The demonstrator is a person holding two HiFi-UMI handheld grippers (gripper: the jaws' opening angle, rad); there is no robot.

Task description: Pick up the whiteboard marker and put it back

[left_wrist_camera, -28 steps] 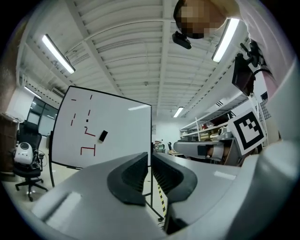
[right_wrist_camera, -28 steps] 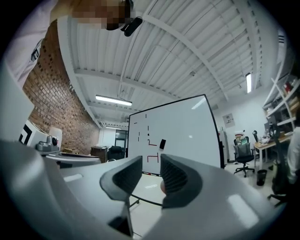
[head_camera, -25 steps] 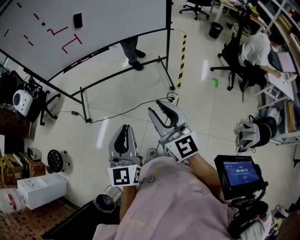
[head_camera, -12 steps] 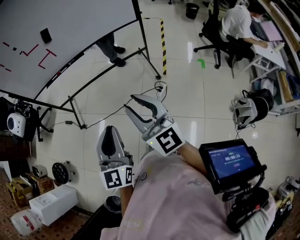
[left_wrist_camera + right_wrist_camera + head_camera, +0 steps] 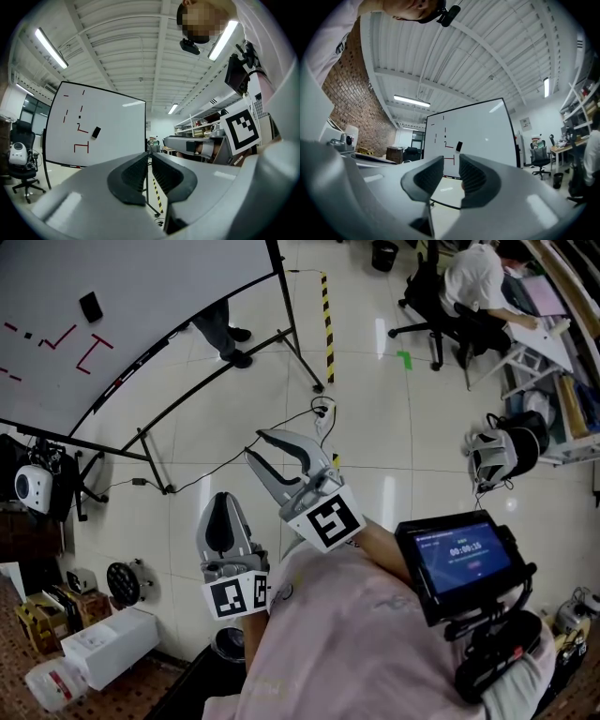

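A whiteboard (image 5: 141, 287) with red line marks and a black eraser (image 5: 91, 307) stands on the floor ahead and to the left. I cannot make out a marker in any view. My left gripper (image 5: 222, 501) is held level in front of the body, shut with nothing between its pads (image 5: 150, 157). My right gripper (image 5: 255, 444) reaches farther forward toward the board. It is open and holds nothing; its jaws have just narrowed a little. Through the gap of the right gripper (image 5: 451, 161) I see the whiteboard (image 5: 478, 131) and the eraser (image 5: 459, 146).
The board's black stand legs (image 5: 300, 352) spread over the tiled floor, with a cable (image 5: 244, 470) and a yellow-black strip (image 5: 328, 324) beside them. A person sits at a desk (image 5: 478, 277) at upper right. Boxes (image 5: 103, 643) lie at lower left.
The head view has swung, so the whiteboard now lies farther left in it. Both grippers stay held before the body much as before.
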